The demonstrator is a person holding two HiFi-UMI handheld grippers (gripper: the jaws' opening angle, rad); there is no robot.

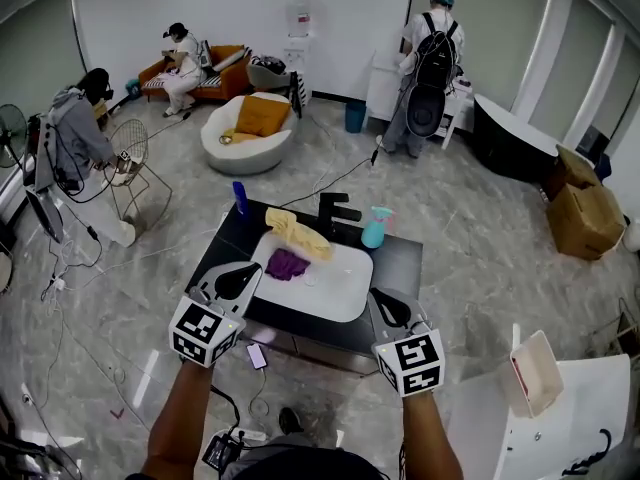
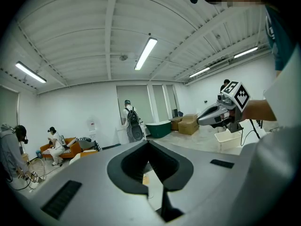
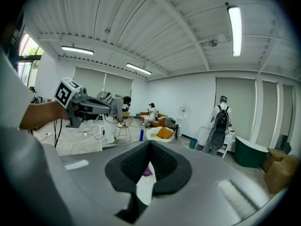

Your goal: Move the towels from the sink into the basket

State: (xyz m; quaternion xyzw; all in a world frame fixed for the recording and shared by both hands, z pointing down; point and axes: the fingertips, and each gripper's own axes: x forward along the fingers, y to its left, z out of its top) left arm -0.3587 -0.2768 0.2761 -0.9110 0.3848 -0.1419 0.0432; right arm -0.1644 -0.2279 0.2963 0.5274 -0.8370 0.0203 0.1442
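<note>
A white sink (image 1: 340, 293) sits in a dark counter. A purple towel (image 1: 287, 264) lies in its basin, and a yellow towel (image 1: 298, 234) is draped over its far rim. My left gripper (image 1: 244, 274) hovers shut and empty at the sink's near left edge. At the near right corner my right gripper (image 1: 386, 304) is also shut and holds nothing. A white basket (image 1: 535, 373) stands on a white table to the right. In the right gripper view a sliver of the purple towel (image 3: 147, 172) shows past the closed jaws. The left gripper view shows the basket (image 2: 229, 136) below the right gripper (image 2: 203, 118).
On the counter behind the sink are a black faucet (image 1: 335, 208), a teal spray bottle (image 1: 374, 228) and a blue bottle (image 1: 239, 197). Cables run across the floor at left. Several people are at the room's far side. Cardboard boxes (image 1: 580, 213) stand at right.
</note>
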